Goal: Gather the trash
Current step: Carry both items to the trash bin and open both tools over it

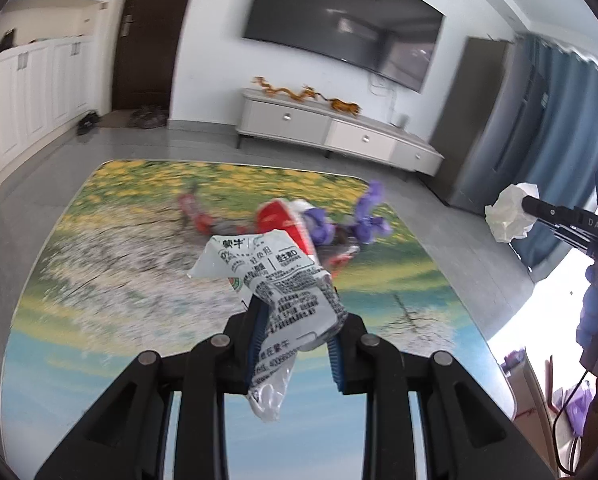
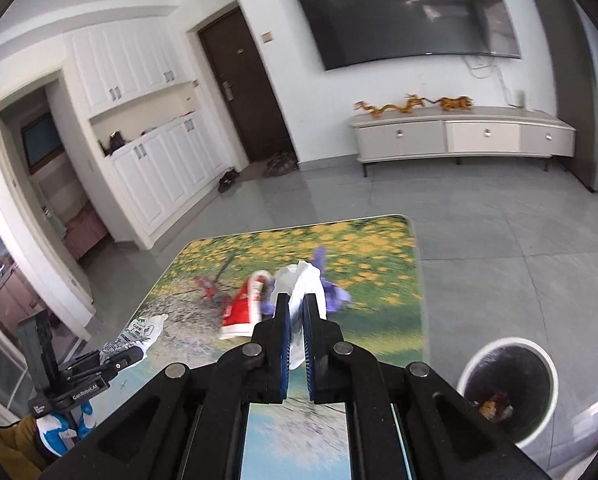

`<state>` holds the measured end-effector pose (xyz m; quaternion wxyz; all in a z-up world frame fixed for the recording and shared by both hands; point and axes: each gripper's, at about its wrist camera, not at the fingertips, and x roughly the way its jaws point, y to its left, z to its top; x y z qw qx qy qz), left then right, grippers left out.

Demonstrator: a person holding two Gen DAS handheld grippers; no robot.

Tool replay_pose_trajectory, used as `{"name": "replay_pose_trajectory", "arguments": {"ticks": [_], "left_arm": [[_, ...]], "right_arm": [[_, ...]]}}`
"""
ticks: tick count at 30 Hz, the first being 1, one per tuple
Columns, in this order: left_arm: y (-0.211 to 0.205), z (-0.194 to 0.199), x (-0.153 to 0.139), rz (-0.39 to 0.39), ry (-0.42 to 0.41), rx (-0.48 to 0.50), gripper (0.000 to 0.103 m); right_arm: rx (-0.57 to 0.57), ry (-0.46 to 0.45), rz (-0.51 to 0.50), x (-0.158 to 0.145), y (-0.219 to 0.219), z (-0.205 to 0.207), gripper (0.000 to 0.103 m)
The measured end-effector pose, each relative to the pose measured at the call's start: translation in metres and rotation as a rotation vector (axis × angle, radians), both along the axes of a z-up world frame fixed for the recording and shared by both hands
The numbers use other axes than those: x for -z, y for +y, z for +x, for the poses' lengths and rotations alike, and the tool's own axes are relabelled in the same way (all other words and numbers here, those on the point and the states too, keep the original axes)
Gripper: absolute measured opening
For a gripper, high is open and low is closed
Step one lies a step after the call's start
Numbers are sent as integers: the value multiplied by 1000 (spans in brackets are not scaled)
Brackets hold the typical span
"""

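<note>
My left gripper (image 1: 295, 320) is shut on a crumpled white milk pouch (image 1: 283, 280) with black print, held above the table; it shows at the left of the right wrist view (image 2: 139, 334). My right gripper (image 2: 296, 312) is shut on a crumpled white tissue (image 2: 305, 284), seen at the right of the left wrist view (image 1: 511, 214). On the table lie a red and white wrapper (image 2: 245, 306), a purple piece (image 2: 333, 288) and a small red scrap (image 2: 207, 286). A white trash bin (image 2: 509, 388) with a dark liner stands on the floor to the right of the table.
The table (image 2: 379, 308) has a printed flower and sky top. Grey tiled floor lies around it. A low TV cabinet (image 2: 463, 136) stands at the far wall under a wall TV. White cupboards (image 2: 155, 168) and a dark door are at the left.
</note>
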<state>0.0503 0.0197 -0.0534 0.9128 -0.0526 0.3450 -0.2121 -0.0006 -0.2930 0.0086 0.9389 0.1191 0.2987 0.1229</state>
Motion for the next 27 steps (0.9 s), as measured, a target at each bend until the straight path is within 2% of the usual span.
{"name": "replay_pose_trajectory", "arguments": {"ticks": [5, 15, 21, 27], "left_arm": [[-51, 9, -9, 29, 3, 112, 26], [-188, 32, -15, 66, 37, 359, 26], [-278, 49, 1, 101, 99, 478, 26], [-361, 72, 29, 122, 196, 548, 26]], "right_arm": [[93, 9, 21, 11, -45, -18, 6], [311, 75, 86, 50, -136, -45, 6], [430, 143, 126, 80, -183, -49, 6], [509, 216, 170, 112, -224, -28, 7]]}}
